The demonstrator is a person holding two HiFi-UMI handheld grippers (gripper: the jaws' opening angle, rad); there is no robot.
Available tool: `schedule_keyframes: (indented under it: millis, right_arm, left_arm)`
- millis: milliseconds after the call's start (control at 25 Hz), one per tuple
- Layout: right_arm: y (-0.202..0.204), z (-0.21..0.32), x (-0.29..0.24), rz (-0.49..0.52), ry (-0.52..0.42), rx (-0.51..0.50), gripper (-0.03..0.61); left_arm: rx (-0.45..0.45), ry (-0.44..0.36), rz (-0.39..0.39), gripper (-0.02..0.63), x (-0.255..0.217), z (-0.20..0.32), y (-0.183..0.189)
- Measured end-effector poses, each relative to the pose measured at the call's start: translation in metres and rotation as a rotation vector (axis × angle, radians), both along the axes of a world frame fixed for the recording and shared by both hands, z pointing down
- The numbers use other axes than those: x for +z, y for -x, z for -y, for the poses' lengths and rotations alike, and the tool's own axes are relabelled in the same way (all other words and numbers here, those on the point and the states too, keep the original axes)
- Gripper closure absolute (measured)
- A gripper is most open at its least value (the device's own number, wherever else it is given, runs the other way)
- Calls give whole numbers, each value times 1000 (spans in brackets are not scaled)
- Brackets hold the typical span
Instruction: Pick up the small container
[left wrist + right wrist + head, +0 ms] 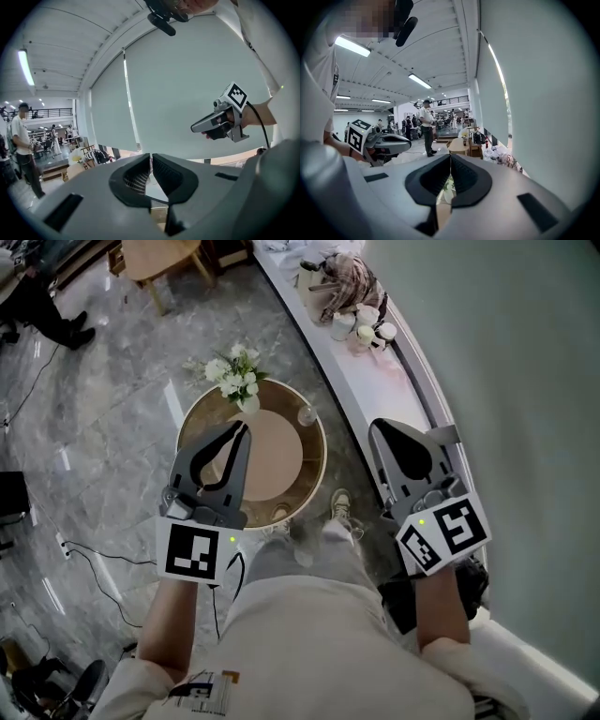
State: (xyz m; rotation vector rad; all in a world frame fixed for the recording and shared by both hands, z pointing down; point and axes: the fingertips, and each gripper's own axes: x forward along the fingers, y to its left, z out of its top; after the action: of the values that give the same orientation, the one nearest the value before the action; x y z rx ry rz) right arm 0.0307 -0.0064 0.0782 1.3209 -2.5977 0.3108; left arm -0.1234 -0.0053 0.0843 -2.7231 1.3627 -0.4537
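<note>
- Head view: a person stands over a round wooden worktop. The left claw is above the worktop's left half, and the right claw is off its right side, over a white ledge. A vase of white flowers stands at the worktop's far rim. A small clear container, probably the task's thing, sits near its right rim.
- Left gripper view: the left claw is clenched and empty, aimed past the worktop at a pale blind.
- Right gripper view: the right claw is also clenched on nothing. The vase of white flowers shows beneath its tips.
- The step in hand looks like the approach. Next, one claw must release and lower around the container.
</note>
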Motion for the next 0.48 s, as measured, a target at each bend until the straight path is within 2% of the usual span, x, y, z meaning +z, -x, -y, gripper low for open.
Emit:
schedule_keyframes:
  millis: [160, 320, 480]
  right_arm:
    - [-9, 26, 14, 4, 25, -78, 572]
    - [-17, 56, 29, 13, 31, -148, 571]
    - [-18, 81, 43, 14, 26, -196, 571]
  left_arm:
    - [-55, 11, 19, 601, 10, 13, -12]
    - [-77, 36, 84, 524, 37, 33, -29]
    - [-42, 63, 138, 475, 62, 54, -43]
